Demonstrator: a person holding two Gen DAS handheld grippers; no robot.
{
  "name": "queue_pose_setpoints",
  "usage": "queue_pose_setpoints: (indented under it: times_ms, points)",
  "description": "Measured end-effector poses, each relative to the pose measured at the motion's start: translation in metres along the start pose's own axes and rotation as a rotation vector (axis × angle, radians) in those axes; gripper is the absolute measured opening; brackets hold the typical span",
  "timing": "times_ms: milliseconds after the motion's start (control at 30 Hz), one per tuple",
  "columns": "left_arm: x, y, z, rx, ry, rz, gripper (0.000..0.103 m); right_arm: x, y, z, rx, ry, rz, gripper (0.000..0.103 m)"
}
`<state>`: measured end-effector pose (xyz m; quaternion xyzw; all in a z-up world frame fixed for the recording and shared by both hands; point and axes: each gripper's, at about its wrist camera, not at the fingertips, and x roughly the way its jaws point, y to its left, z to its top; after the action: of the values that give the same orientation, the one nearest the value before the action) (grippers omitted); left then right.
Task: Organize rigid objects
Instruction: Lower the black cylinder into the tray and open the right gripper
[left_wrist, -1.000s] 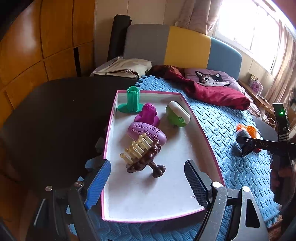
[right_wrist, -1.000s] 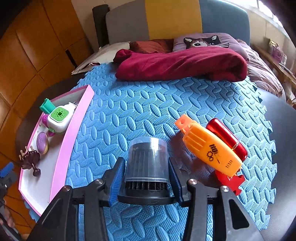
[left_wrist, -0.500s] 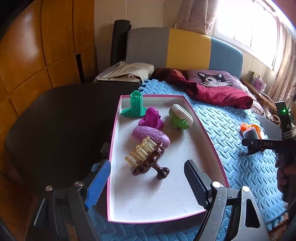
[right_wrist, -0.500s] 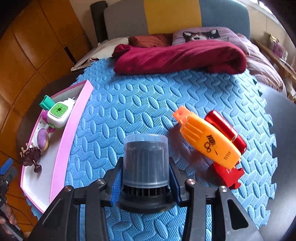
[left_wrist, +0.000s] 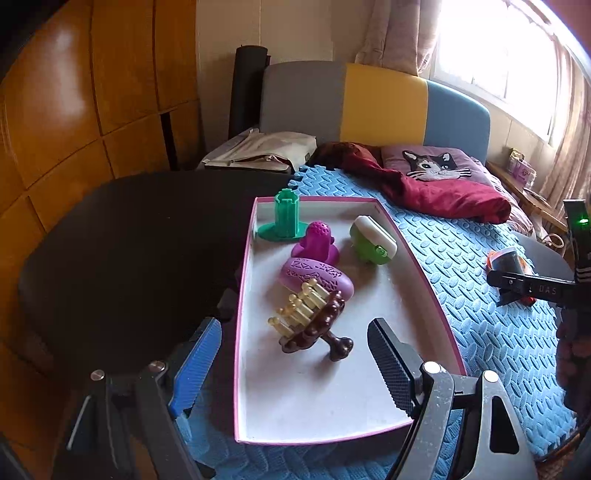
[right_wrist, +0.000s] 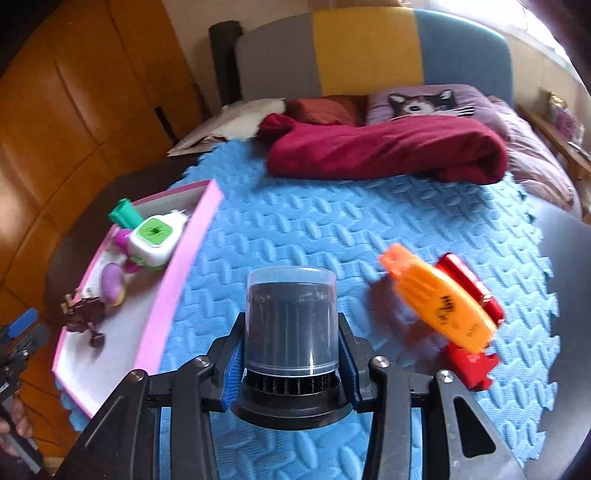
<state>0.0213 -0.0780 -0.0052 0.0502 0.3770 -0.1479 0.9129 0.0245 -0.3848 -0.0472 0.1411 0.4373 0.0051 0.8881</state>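
Observation:
My right gripper (right_wrist: 291, 369) is shut on a dark cylinder with a clear cap (right_wrist: 291, 325), its blue pads pressing both sides above the black base. The cylinder is over the blue foam mat (right_wrist: 332, 229), right of the pink-rimmed tray (right_wrist: 184, 266). An orange tool (right_wrist: 443, 299) lies on a red one (right_wrist: 469, 280) to the right. My left gripper (left_wrist: 291, 339) stands open over the near end of the tray (left_wrist: 243, 295) and holds nothing. The tray holds a brown brush with cream pegs (left_wrist: 314, 325), a purple oval (left_wrist: 316, 277), a purple piece (left_wrist: 317, 240), a green tower (left_wrist: 284, 218) and a green-white box (left_wrist: 373, 240).
A dark round table (left_wrist: 129, 240) lies under the mat and left of the tray. A crimson cloth (right_wrist: 384, 151) and a cat cushion (left_wrist: 432, 166) sit at the far end against a grey, yellow and blue backrest. A red piece (right_wrist: 471, 365) lies under the orange tool.
The right gripper's pads have drawn in on the cylinder, and its view has swung slightly toward the tray. The left view has tilted a little; the tray's contents have not moved.

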Motion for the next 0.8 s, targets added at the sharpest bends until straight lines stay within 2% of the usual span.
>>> queue_pose_setpoints:
  times_ms: [233,333,500,667,800]
  points:
    - [0.000,0.009,0.002,-0.034,-0.003,-0.016,0.082,-0.003,0.026,-0.002,0.018,0.013,0.121,0.043]
    - [-0.002,0.016,0.005,-0.055,-0.015,-0.025,0.082,-0.006,0.055,-0.001,-0.011,0.015,0.180,0.043]
    - [-0.005,0.034,0.007,-0.099,-0.027,-0.015,0.082,0.004,0.110,0.004,-0.109,0.060,0.218,0.043]
    - [-0.006,0.050,0.005,-0.127,-0.030,0.004,0.082,0.036,0.149,0.011,-0.170,0.154,0.190,0.044]
    - [-0.003,0.060,0.002,-0.147,-0.021,0.017,0.082,0.063,0.154,0.019,-0.172,0.182,0.094,0.044]
